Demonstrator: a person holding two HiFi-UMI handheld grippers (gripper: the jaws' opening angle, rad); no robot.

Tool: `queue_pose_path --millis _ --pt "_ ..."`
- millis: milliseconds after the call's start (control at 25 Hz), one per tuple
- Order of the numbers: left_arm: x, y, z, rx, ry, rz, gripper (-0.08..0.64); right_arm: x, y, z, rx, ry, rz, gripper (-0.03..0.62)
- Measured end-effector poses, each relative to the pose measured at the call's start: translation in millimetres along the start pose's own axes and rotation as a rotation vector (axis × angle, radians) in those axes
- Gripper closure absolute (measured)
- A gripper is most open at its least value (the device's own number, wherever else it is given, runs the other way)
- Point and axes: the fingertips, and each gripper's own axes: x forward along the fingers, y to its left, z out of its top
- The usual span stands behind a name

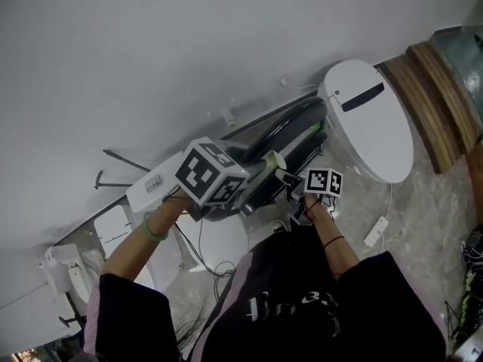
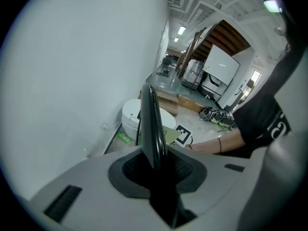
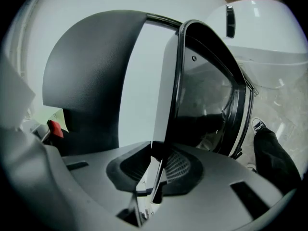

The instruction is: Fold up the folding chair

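Note:
The black folding chair (image 1: 290, 138) hangs folded flat close to the white wall, held between both grippers. My left gripper (image 1: 266, 164), with its marker cube, is shut on the chair's near edge. In the left gripper view a thin glossy black edge of the chair (image 2: 153, 124) stands upright between the pads (image 2: 180, 166). My right gripper (image 1: 300, 194) grips the chair from the right side. In the right gripper view its jaws are closed on a narrow edge of the chair (image 3: 169, 129), and the black frame loop (image 3: 231, 95) curves away beyond it.
A white oval unit (image 1: 370, 119) with a black slot stands just right of the chair, and wooden steps (image 1: 434, 96) lie beyond it. Cables (image 1: 219, 270) and a white power strip (image 1: 376, 231) lie on the stone floor. White devices (image 1: 68, 270) sit at the lower left.

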Motion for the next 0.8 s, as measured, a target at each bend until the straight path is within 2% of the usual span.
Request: queue_pose_path --millis 200,400,640,800 --pt "10.0 37.0 21.4 -0.070 0.006 0.030 0.481 23.6 -2.3 37.5 -0.006 0.089 0.004 0.532" --pt "40.0 97.4 48.0 -0.141 0.038 0.056 0.482 59.7 -21.2 90.7 0.017 0.162 0.010 0.532" --pt "30.1 96.6 65.6 -0.150 0.032 0.099 0.482 64.7 -7.7 110.8 -0.012 0.191 0.008 0.526" --pt "38.2 132.3 73.2 -0.153 0.034 0.107 0.482 87.8 -12.7 137.9 -0.005 0.188 -0.012 0.523"
